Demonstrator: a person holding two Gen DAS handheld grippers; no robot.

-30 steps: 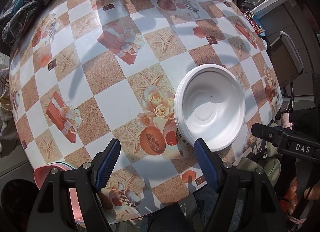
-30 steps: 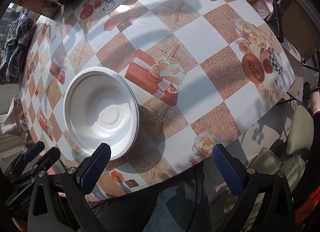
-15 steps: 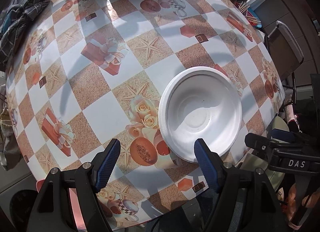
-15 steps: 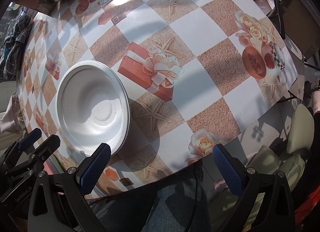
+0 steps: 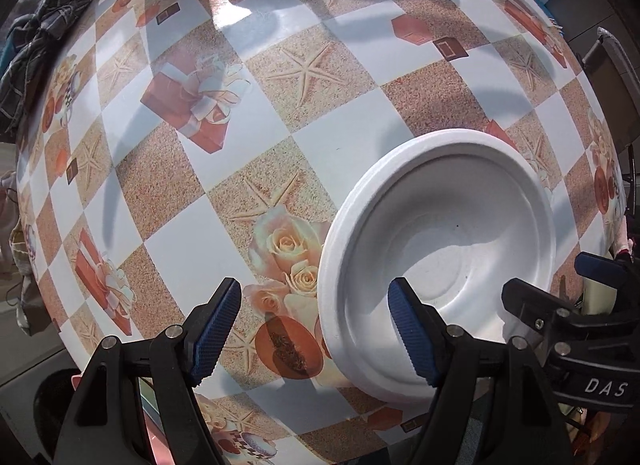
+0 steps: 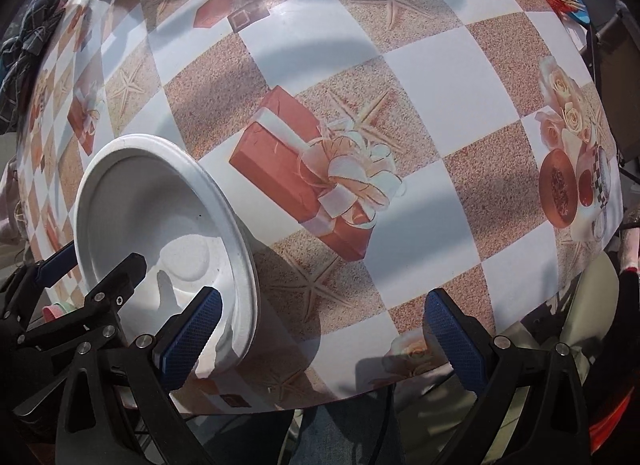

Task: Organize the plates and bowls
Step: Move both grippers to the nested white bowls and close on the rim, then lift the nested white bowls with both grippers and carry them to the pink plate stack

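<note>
A white foam bowl (image 5: 440, 257) is sitting upright on the checkered counter (image 5: 280, 105) near its front edge. The left claw (image 5: 316, 329) is hanging spread, its right finger over the bowl's rim at about 7 o'clock, pinching nothing. The right claw (image 6: 320, 337) is gaping wide and empty, the bowl lying at its 9 o'clock (image 6: 160, 233).

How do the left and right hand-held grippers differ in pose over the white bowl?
The left hand-held gripper straddles the white foam bowl's near-left rim, one blue pad inside. The right hand-held gripper straddles its right rim, one pad by the rim, the other over the checked tablecloth. Both are open, touching nothing.
</note>
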